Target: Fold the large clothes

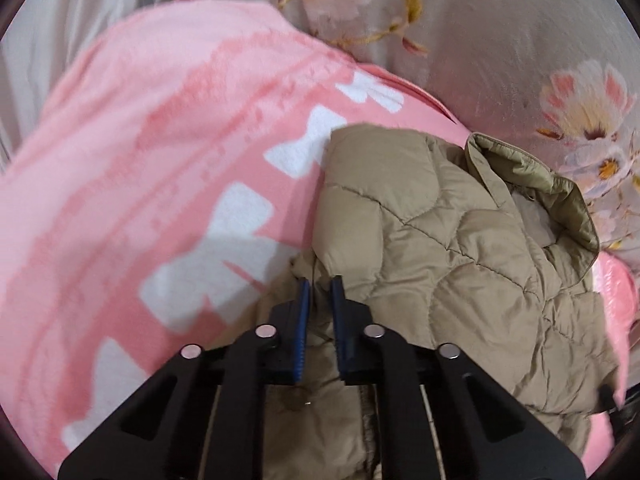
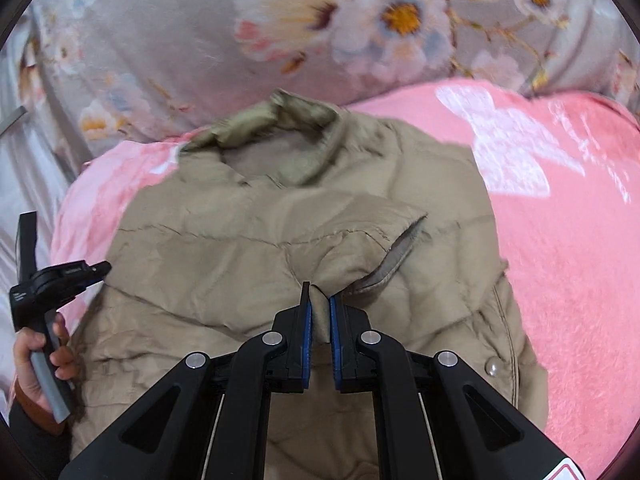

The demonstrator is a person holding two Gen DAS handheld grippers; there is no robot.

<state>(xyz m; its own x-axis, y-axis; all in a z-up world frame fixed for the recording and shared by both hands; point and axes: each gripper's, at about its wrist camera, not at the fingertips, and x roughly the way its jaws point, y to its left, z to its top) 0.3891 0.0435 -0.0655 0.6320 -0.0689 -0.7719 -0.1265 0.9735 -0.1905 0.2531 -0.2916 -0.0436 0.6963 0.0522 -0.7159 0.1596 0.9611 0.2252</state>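
A pink blanket (image 1: pixel 140 140) with white bows lies against a grey flowered cover (image 2: pixel 180 40).

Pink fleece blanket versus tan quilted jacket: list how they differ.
The pink fleece blanket is fuzzy with white shapes; the tan quilted jacket is smooth, plain and stitched in puffy panels. The blanket lies spread underneath; the jacket lies rumpled on top. Only the jacket is pinched by the left gripper and right gripper. Both are soft textiles.

Jacket: a tan quilted jacket (image 2: pixel 248 248) is spread on a pink blanket (image 2: pixel 568 264).
Right hand-held gripper (image 2: pixel 319 304): a fold of jacket fabric is pinched between its blue pads.
Left edge: a second hand-held gripper (image 2: pixel 52 280) is held by a hand (image 2: pixel 36 364).
Background: flowered bedding (image 2: pixel 200 40) is seen.
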